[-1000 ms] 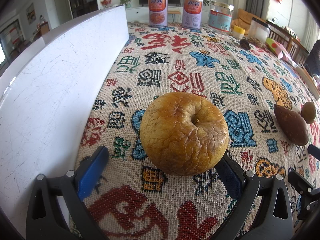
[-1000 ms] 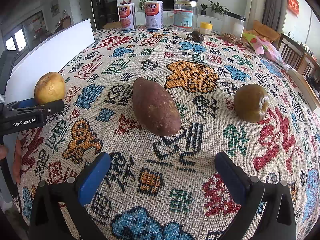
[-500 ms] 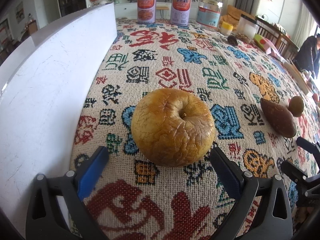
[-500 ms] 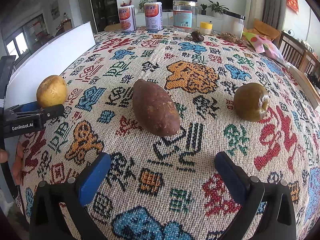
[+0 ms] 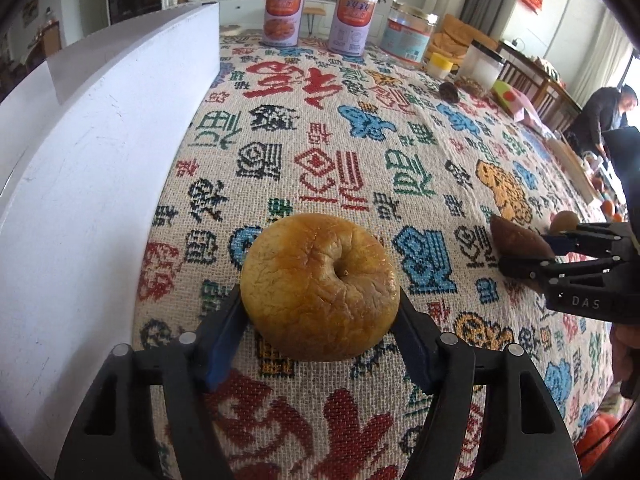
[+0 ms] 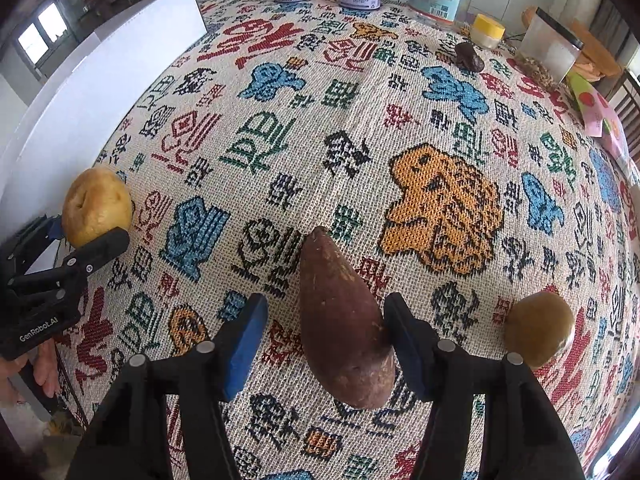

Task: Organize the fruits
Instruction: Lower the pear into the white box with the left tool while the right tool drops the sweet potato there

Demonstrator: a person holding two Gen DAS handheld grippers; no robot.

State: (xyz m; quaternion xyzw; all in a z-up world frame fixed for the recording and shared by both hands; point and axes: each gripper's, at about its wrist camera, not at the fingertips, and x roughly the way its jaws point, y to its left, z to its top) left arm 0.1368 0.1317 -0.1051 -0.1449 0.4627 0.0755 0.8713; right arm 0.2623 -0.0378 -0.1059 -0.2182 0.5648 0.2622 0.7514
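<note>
A wrinkled yellow-brown apple (image 5: 320, 276) rests on the patterned tablecloth (image 5: 360, 140) beside the white board. My left gripper (image 5: 319, 300) is closing, and both blue pads touch the apple's sides. In the right wrist view the same apple (image 6: 96, 204) sits far left in the left gripper (image 6: 86, 232). A brown sweet potato (image 6: 340, 320) lies lengthwise between the fingers of my right gripper (image 6: 326, 304), whose jaws are closing. The right pad touches it; the left pad stands apart. A small round brown fruit (image 6: 538, 330) lies to its right.
A tall white board (image 5: 80, 160) runs along the table's left edge. Two cans (image 5: 282, 14), a labelled jar (image 5: 408, 38), a yellow-lidded pot (image 6: 486, 30) and a dark lump (image 6: 468, 56) stand at the far end. A person (image 5: 604, 116) is far right.
The left jaws have come in from wide open onto the apple. The right gripper has moved forward over the sweet potato, and its jaws have narrowed around it.
</note>
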